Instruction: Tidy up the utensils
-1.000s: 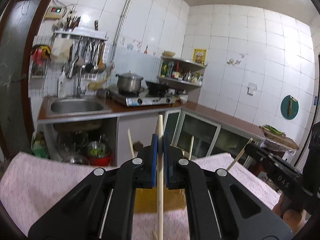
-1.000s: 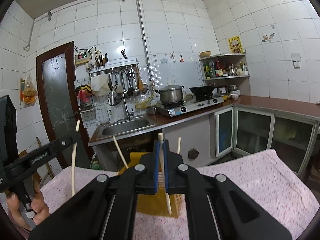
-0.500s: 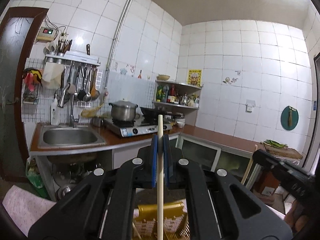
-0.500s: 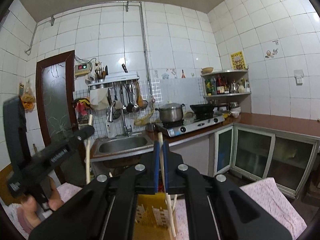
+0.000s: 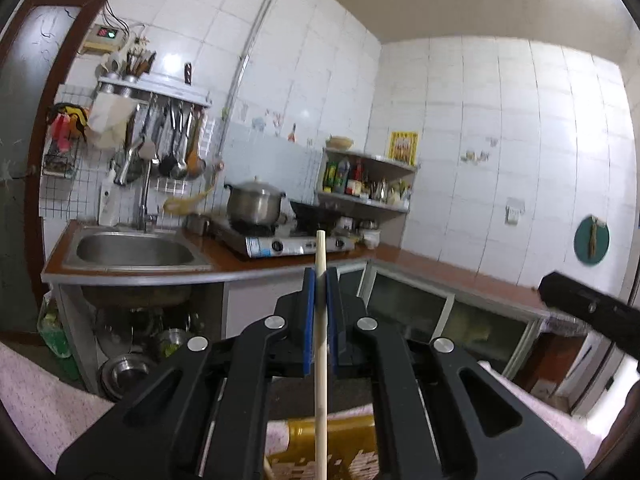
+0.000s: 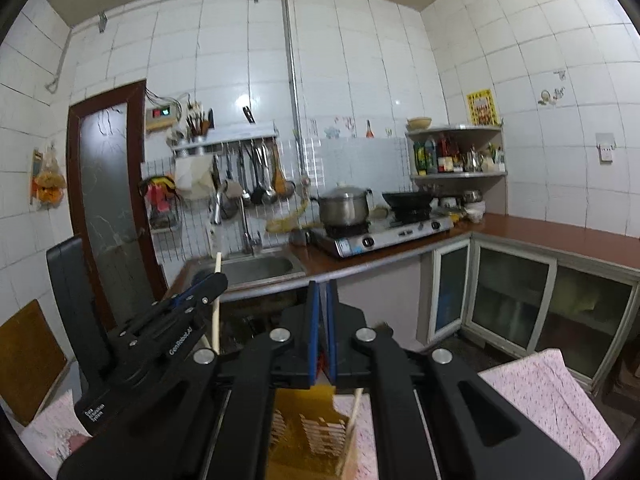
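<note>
Left gripper (image 5: 320, 300) clamps an upright chopstick (image 5: 320, 344) near its top, above the yellow holder (image 5: 332, 452); light, stiff, probably slippery; right gripper (image 6: 322, 320) closed, contents unclear.

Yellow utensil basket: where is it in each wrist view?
Left wrist: yellow basket at bottom centre, below the left claw, behind its chopstick.
Right wrist: bottom centre, under the right claw.
Shared landmark: steel pot on the stove.

sink (image 5: 134, 250) left of stove (image 5: 288, 240), pot (image 5: 254, 204) on stove, shelf (image 5: 366, 196) right
</note>
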